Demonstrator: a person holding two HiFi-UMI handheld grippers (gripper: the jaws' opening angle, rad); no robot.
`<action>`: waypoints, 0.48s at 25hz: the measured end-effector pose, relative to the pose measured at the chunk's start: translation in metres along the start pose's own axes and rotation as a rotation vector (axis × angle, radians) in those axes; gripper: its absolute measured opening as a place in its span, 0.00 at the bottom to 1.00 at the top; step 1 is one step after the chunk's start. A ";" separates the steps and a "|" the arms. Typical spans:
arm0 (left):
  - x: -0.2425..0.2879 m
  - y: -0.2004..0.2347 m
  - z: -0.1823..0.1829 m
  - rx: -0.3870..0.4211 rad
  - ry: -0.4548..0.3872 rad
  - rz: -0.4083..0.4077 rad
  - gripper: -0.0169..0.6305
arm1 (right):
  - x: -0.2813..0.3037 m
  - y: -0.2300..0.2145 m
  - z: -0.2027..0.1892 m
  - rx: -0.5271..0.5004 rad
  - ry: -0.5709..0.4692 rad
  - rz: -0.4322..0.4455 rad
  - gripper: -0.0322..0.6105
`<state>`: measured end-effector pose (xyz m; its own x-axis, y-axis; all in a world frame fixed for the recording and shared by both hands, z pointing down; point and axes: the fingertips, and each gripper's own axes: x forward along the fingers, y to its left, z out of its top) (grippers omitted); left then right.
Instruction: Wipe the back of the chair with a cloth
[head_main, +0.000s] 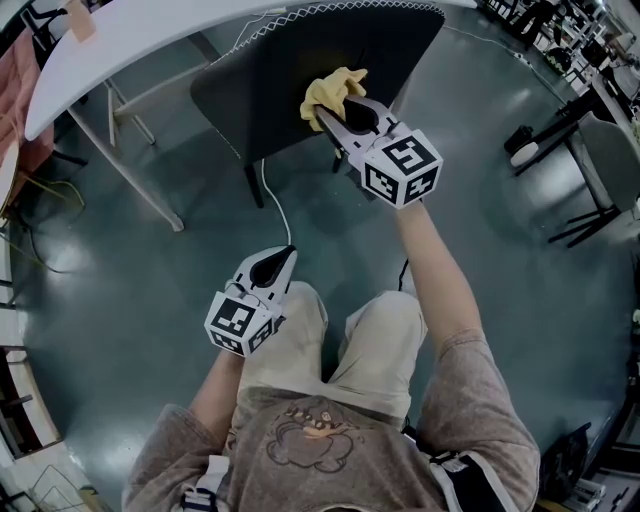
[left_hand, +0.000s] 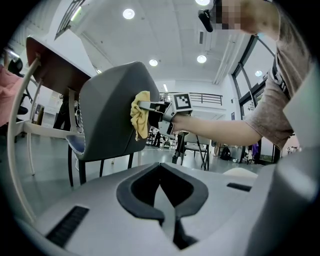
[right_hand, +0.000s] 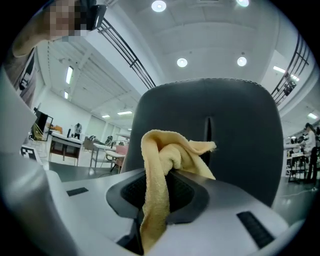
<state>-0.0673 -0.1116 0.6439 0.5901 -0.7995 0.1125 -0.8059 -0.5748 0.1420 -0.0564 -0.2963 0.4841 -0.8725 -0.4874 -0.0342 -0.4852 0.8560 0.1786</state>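
A dark grey chair back (head_main: 300, 70) stands ahead of me, pushed under a white table. My right gripper (head_main: 335, 115) is shut on a yellow cloth (head_main: 328, 90) and holds it against the chair back's rear face. In the right gripper view the yellow cloth (right_hand: 162, 175) bunches between the jaws, with the chair back (right_hand: 235, 130) just behind it. My left gripper (head_main: 275, 262) hangs low by my left knee, jaws closed on nothing. The left gripper view shows the chair back (left_hand: 112, 110) and the cloth (left_hand: 141, 115) from the side.
A white table (head_main: 150, 30) with metal legs (head_main: 125, 165) stands over the chair. A white cable (head_main: 275, 205) runs down the green floor. Another chair and table base (head_main: 580, 170) stand at the right. A person's legs in light shorts (head_main: 340, 330) fill the lower middle.
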 end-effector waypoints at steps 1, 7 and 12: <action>-0.001 0.001 0.000 -0.001 -0.002 0.004 0.04 | 0.004 0.007 0.000 -0.011 0.003 0.014 0.20; -0.006 0.004 0.000 -0.002 -0.008 0.012 0.04 | 0.027 0.051 0.003 -0.037 0.004 0.098 0.20; -0.009 0.004 -0.001 -0.006 -0.010 0.022 0.04 | 0.038 0.082 0.001 -0.081 0.016 0.175 0.20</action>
<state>-0.0758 -0.1072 0.6443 0.5715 -0.8137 0.1060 -0.8185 -0.5559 0.1451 -0.1291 -0.2441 0.4968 -0.9419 -0.3353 0.0198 -0.3191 0.9117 0.2587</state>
